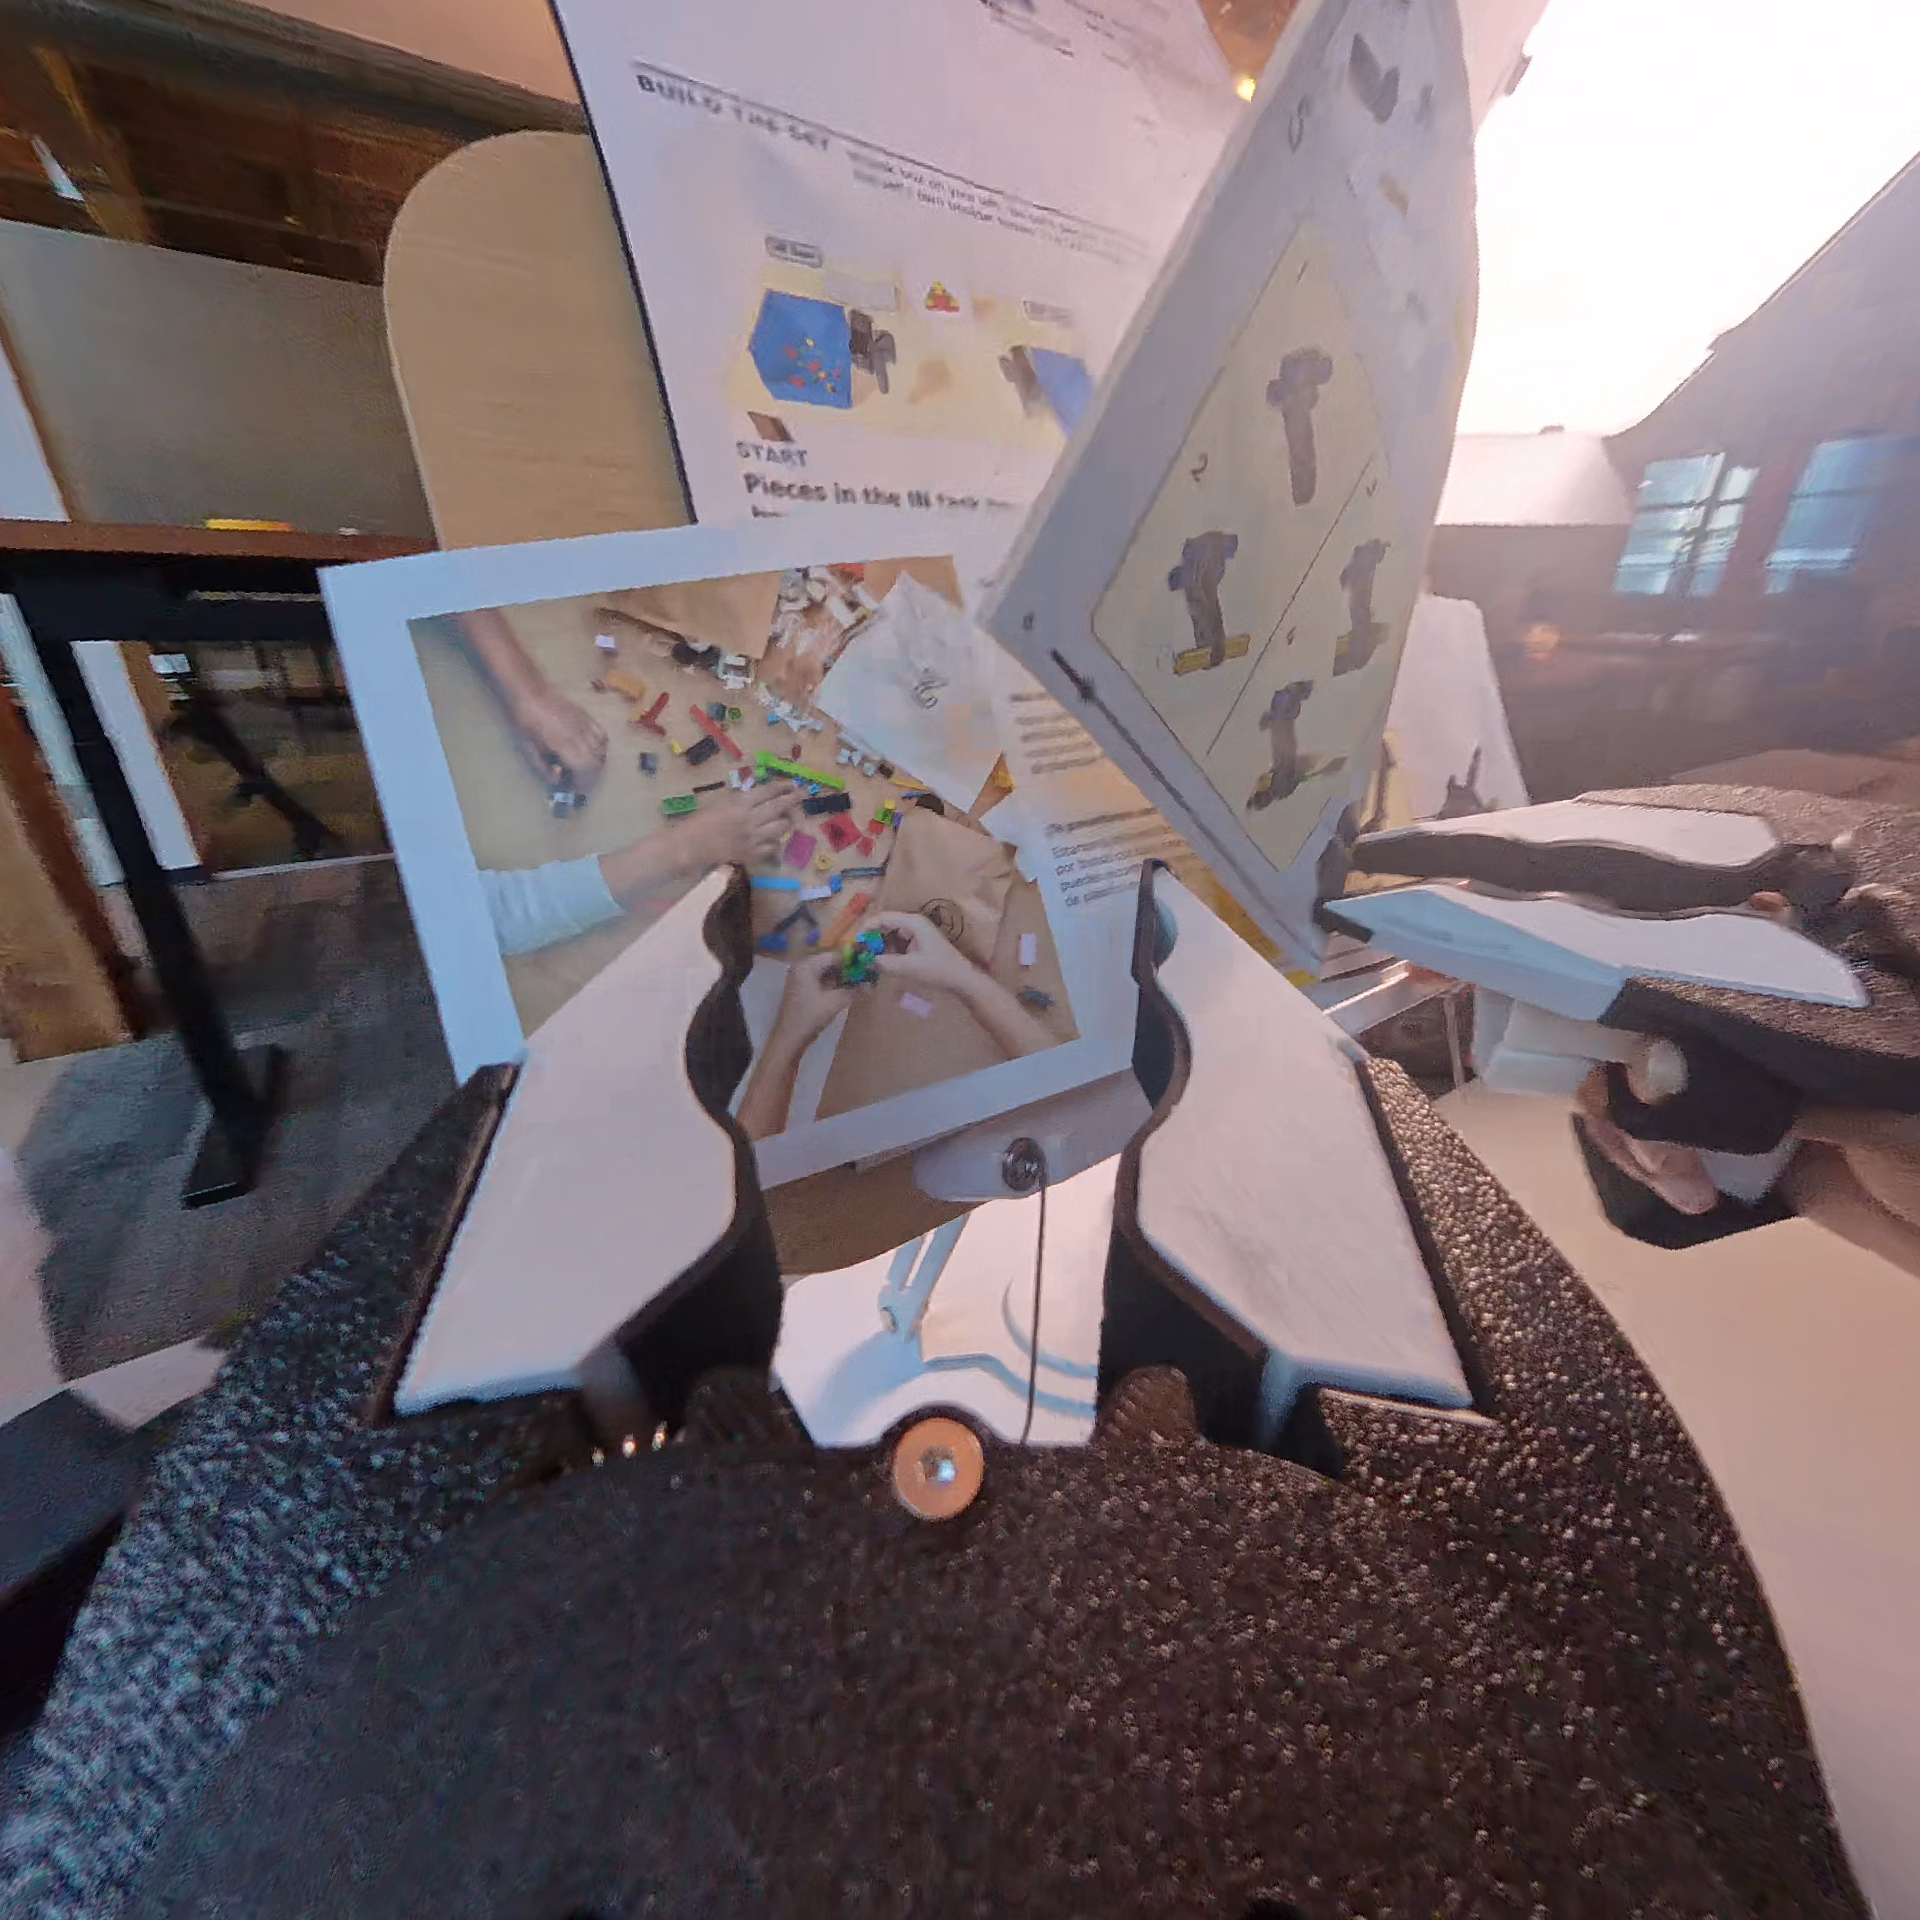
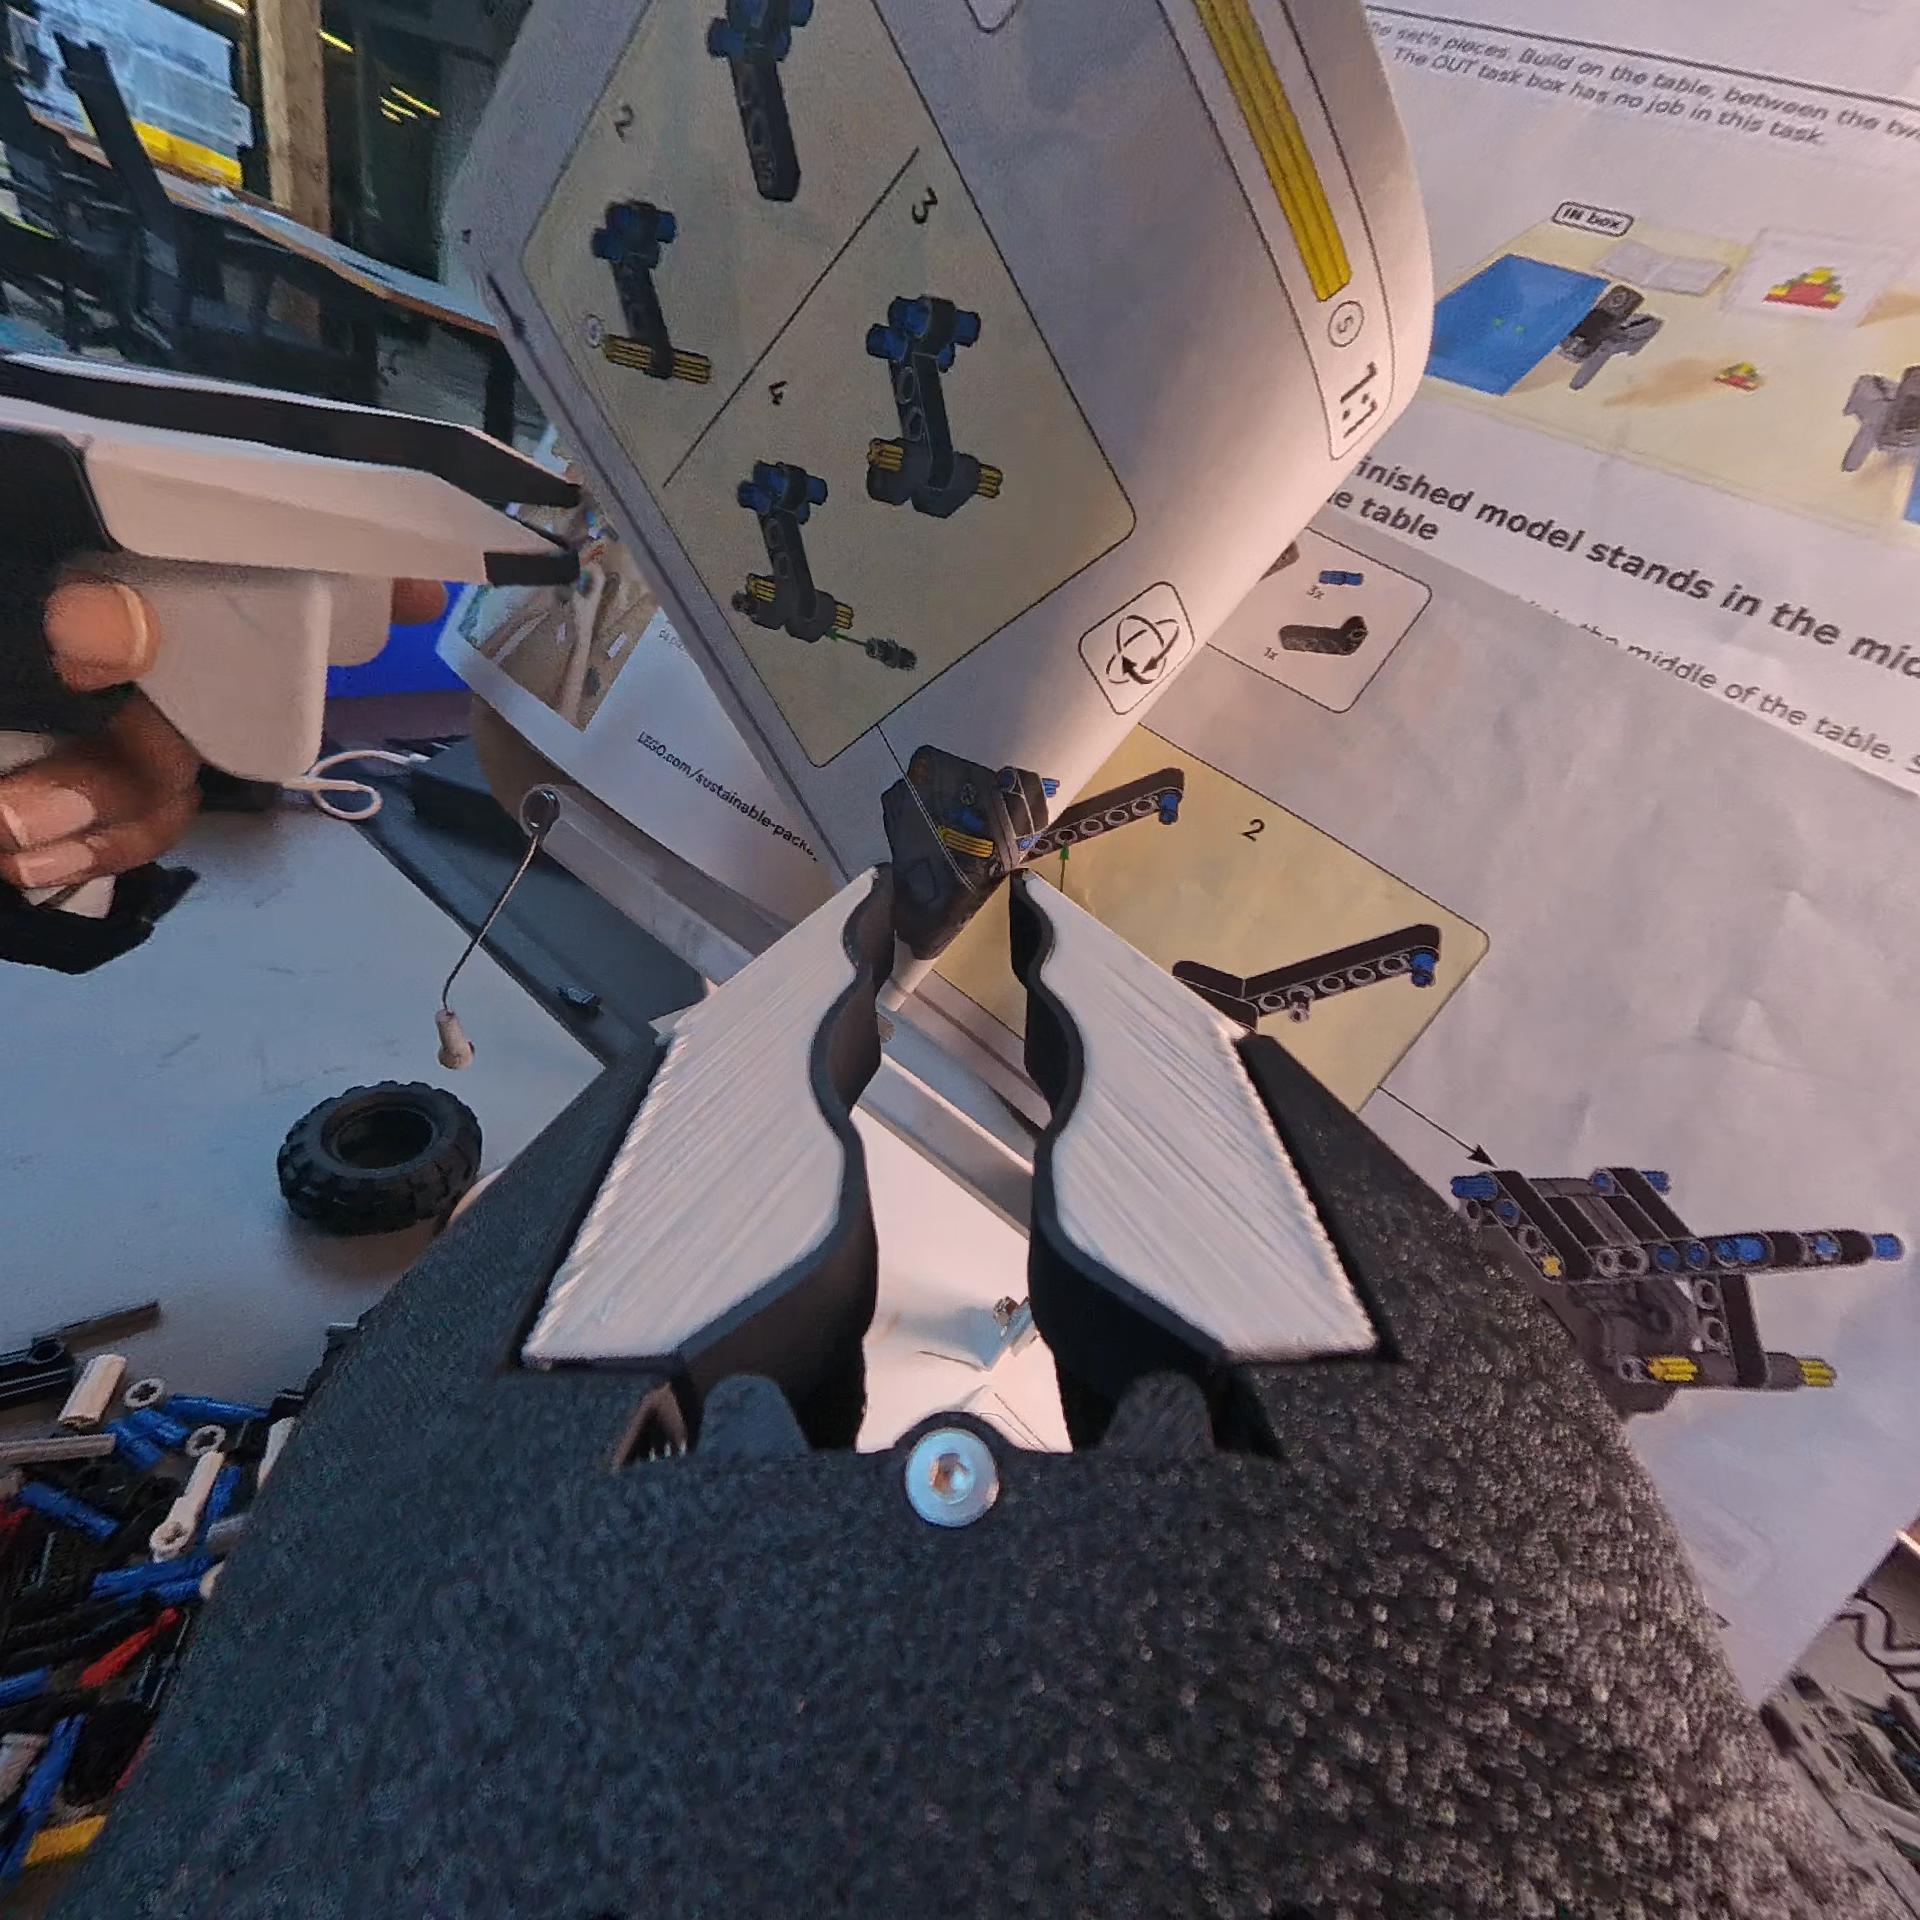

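An open instruction booklet stands on a holder. Its left page (image 1: 727, 831) bears a photo of hands and coloured bricks. One page (image 1: 1247, 520) printed with building steps is lifted and curled upright; it also shows in the right wrist view (image 2: 831, 416). My right gripper (image 2: 943, 883) has that page's lower corner between its jaws, which stand narrowly apart; the page touches the left finger. It enters the left wrist view from the right (image 1: 1335, 883). My left gripper (image 1: 940, 883) is wide open and empty in front of the photo page, and shows at the left (image 2: 574, 530).
A large printed sheet (image 2: 1662, 623) stands behind the booklet. A black tyre (image 2: 379, 1153) lies on the white table (image 2: 156, 1091). A pile of blue, black and red pieces (image 2: 104, 1507) lies at the lower left. A thin cord with a bead (image 2: 488, 935) hangs by the holder.
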Demonstrator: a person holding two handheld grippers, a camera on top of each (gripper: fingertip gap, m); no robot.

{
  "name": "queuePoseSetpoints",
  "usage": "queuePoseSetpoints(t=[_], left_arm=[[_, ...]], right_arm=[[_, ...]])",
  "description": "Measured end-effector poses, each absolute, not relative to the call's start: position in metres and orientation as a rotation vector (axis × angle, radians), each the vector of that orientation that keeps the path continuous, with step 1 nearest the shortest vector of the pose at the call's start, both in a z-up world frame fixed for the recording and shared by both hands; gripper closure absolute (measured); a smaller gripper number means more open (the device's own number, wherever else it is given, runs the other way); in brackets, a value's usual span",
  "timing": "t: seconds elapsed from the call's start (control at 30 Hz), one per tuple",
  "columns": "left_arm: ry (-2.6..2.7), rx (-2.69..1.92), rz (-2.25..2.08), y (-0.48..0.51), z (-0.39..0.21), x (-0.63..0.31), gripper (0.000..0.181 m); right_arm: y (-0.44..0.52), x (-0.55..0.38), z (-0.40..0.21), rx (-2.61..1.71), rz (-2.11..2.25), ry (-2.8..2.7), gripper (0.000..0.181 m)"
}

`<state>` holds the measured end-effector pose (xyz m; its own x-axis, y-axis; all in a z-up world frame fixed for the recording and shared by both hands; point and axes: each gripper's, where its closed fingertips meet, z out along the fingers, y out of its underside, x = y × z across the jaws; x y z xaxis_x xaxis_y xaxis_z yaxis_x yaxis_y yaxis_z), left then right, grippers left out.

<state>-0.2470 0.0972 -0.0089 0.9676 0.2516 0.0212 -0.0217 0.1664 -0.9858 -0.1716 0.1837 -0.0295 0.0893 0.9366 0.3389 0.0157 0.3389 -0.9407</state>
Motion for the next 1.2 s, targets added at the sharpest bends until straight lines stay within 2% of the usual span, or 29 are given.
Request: queuePoseSetpoints(t=[0.13, 0.3, 0.33, 0.5, 0.63, 0.67, 0.8, 0.83, 0.97, 1.2], left_arm=[[-0.086, -1.296, -0.119, 0.095, 0.011, -0.217, 0.116], [-0.017, -1.255, -0.158, 0.078, 0.021, -0.213, 0.176], [-0.025, -1.252, -0.168, 0.075, 0.023, -0.215, 0.181], [-0.08, -1.277, -0.191, 0.068, 0.018, -0.225, 0.181], [-0.01, -1.27, -0.316, 0.069, 0.02, -0.203, 0.181], [0.006, -1.26, -0.355, 0.069, 0.022, -0.198, 0.181], [0.014, -1.265, -0.384, 0.063, 0.025, -0.196, 0.179], [0.017, -1.266, -0.38, 0.061, 0.025, -0.198, 0.179], [0.011, -1.231, -0.411, 0.052, 0.031, -0.204, 0.179], [-0.065, -1.299, -0.344, 0.055, 0.02, -0.223, 0.181]], right_arm=[[0.178, -0.173, -0.03, -0.952, 0.882, -1.36, 0.16], [0.172, -0.177, -0.03, -0.912, 0.792, -1.425, 0.16], [0.172, -0.178, -0.028, -0.921, 0.783, -1.418, 0.158], [0.155, -0.169, 0.01, -0.895, 0.917, -1.277, 0.135], [0.117, -0.186, 0.014, -0.844, 0.878, -1.405, 0.092], [0.115, -0.192, 0.012, -0.833, 0.823, -1.428, 0.093], [0.12, -0.203, 0.012, -0.811, 0.818, -1.435, 0.135], [0.119, -0.202, 0.012, -0.796, 0.833, -1.444, 0.141], [0.121, -0.195, 0.011, -0.801, 0.959, -1.459, 0.153], [0.148, -0.18, 0.014, -0.902, 1.145, -1.42, 0.152]])
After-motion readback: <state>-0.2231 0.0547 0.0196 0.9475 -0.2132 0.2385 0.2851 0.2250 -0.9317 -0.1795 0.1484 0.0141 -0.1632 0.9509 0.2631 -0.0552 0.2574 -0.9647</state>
